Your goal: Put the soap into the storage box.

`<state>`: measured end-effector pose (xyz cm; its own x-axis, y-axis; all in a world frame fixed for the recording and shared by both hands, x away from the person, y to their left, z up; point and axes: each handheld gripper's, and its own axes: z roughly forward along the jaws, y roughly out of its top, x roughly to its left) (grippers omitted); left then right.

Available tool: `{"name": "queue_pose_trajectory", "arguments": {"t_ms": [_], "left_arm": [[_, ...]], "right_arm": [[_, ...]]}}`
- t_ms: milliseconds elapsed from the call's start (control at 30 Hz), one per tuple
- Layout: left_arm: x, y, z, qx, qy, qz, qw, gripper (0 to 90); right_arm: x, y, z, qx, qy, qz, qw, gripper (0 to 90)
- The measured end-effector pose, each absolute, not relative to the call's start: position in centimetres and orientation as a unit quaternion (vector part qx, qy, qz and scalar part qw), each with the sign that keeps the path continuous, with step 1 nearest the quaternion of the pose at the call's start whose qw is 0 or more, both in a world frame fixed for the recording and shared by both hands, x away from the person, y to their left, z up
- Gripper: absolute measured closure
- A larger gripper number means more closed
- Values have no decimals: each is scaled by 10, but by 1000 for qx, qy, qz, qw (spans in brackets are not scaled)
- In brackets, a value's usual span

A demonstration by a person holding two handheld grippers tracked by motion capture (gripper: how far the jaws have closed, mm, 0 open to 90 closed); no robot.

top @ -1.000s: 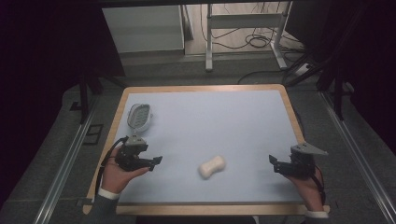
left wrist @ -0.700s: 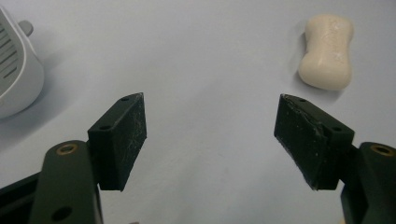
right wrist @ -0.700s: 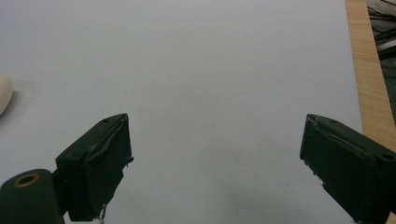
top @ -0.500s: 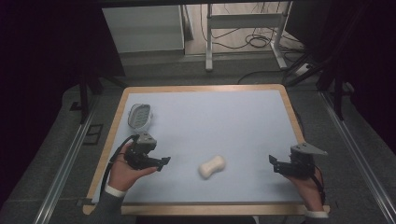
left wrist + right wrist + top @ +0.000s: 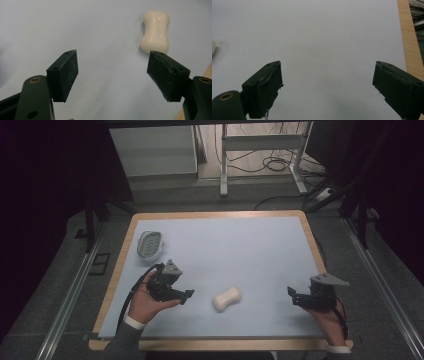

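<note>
High view: the soap bar point(image 5: 227, 297) lies on the counter point(image 5: 240, 250) between both grippers. The left gripper point(image 5: 186, 295) points at it, fingers spread; the right gripper point(image 5: 292, 296) rests apart, fingers spread too.

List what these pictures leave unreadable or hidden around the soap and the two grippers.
- Soap bar: embossed lettering in the left gripper view, too faint and small to read.
- Soap bar, right gripper view: cut off by the left edge, just a sliver there.
- Soap dish: high view, too small to tell what its inside holds.
- Right gripper: high view, jaws small and dark against the hand; their gap reads better in the right gripper view.
- Left gripper: body cut off by the bottom edge.
</note>
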<state>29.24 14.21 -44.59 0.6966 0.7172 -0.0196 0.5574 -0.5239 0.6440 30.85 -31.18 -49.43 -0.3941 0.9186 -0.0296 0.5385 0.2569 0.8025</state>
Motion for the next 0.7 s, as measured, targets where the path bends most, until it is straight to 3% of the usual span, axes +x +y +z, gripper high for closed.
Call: {"name": "queue_pose_trajectory", "arguments": {"t_ms": [700], "left_arm": [[296, 103, -456, 882, 345, 99, 305, 249]], "right_arm": [[310, -311, -497, 486, 751, 367, 257, 86]]}}
